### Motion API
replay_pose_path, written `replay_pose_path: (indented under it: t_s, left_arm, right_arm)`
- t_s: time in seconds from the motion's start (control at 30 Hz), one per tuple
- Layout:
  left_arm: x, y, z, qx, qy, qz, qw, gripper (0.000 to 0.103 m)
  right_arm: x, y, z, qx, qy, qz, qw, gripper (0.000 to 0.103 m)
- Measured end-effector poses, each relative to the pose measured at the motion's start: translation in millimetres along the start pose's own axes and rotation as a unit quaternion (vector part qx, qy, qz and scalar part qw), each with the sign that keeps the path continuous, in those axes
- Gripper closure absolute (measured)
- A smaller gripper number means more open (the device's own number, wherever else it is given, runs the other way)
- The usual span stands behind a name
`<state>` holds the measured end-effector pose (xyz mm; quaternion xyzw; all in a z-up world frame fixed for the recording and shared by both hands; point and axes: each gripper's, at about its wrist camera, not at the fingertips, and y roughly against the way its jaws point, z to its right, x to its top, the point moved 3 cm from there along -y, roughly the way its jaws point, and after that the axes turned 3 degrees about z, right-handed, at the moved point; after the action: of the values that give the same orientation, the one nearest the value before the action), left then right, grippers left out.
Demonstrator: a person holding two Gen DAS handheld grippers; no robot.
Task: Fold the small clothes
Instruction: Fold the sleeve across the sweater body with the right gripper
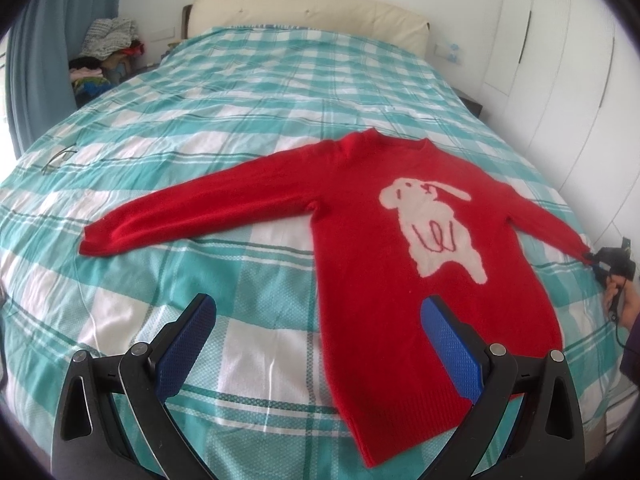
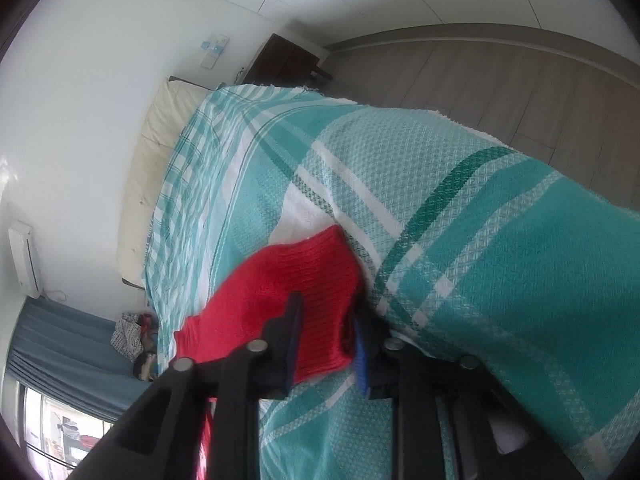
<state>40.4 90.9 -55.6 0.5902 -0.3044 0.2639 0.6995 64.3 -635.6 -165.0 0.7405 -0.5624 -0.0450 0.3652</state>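
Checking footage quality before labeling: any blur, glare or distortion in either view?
Left wrist: strong fisheye bowing of the bed, even daylight, red sweater sharp. Right wrist: view rolled sideways, sleeve cuff soft up close, window blown out.

A bed [image 1: 240,92] in teal-and-white check stands against white walls, with blue curtains [image 1: 36,48] and white wardrobes [image 1: 560,60].

The sweater [image 1: 360,216] is bright red with a white animal figure [image 1: 432,224] on the chest, its details drawn in thin red lines. The bedspread [image 1: 224,92] is a teal and white plaid crossed by darker green stripes. The headboard [image 1: 308,16] is cream. The curtain [image 1: 44,40] is grey-blue. Both grippers are black, their fingers [image 1: 188,344] lined with textured blue pads.
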Motion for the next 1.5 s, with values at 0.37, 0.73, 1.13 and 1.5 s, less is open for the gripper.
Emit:
replay_pose_path:
  t_s: [0.37,0.73,1.13,1.5]
  left_arm:
    - [-7,10,-27,0.006,0.029,0.006,0.9995,0.001]
    - [-30,37,-90,0.047,0.080,0.012,0.9957,0.001]
    - [-53,31,-125,0.064,0.122,-0.008,0.9905,0.001]
    - [-47,1,-88,0.027,0.100,-0.033,0.9940,0.001]
  right_arm:
    - [-19,32,-242,0.057,0.253,0.068,0.963,0.099]
    - [-224,-85,-440,0.197,0.402,-0.100,0.889,0.099]
    - [-306,-156,-373,0.202,0.312,-0.259,0.892,0.031]
    - [-306,-74,-286,-0.004,0.554,-0.129,0.823,0.031]
